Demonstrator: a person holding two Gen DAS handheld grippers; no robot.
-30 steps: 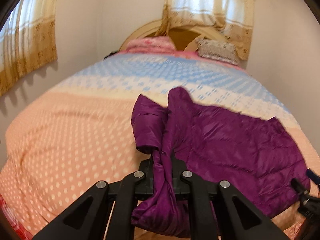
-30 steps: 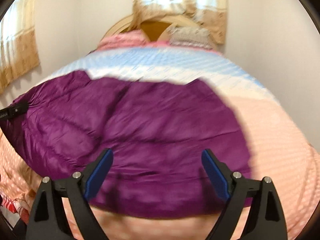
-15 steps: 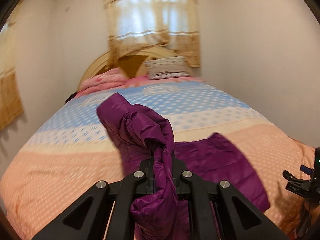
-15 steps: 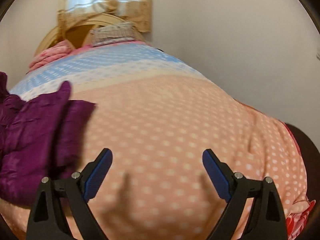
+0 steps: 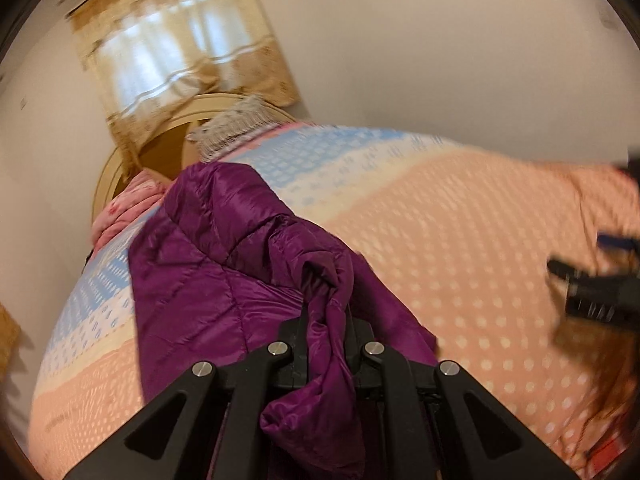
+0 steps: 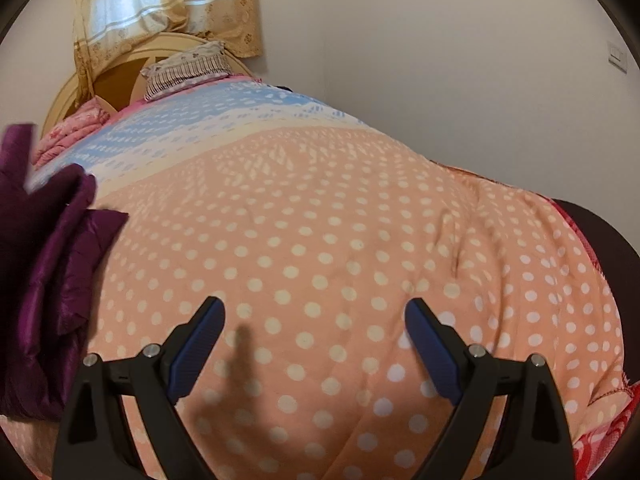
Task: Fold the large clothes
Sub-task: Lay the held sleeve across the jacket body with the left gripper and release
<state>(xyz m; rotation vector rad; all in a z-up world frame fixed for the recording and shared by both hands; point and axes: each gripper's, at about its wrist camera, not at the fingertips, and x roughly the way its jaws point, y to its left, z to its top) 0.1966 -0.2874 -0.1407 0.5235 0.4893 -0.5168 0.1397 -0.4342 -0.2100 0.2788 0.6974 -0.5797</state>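
Note:
A purple quilted puffer jacket [image 5: 208, 280] lies bunched on the bed, folded over itself. My left gripper [image 5: 328, 320] is shut on a gathered fold of the jacket, and the fabric hangs down between its black arms. In the right wrist view the jacket [image 6: 48, 280] shows at the left edge, apart from my right gripper [image 6: 314, 312]. That gripper is open, its blue pads [image 6: 196, 344] wide apart over bare quilt with nothing between them. Blurred, it also appears at the right edge of the left wrist view, right gripper [image 5: 592, 292].
The bed is covered by a dotted quilt [image 6: 340, 220], orange near me and blue farther off. Pillows [image 6: 184, 68] and a pink blanket [image 6: 76, 132] lie by the rounded wooden headboard [image 6: 72, 92]. A curtained window [image 6: 160, 4] is behind, a white wall [image 6: 460, 60] to the right.
My left gripper has carried the held jacket fold across to the right, piling the jacket onto itself, and its view has rolled. The right gripper swung right, off the jacket, over bare quilt.

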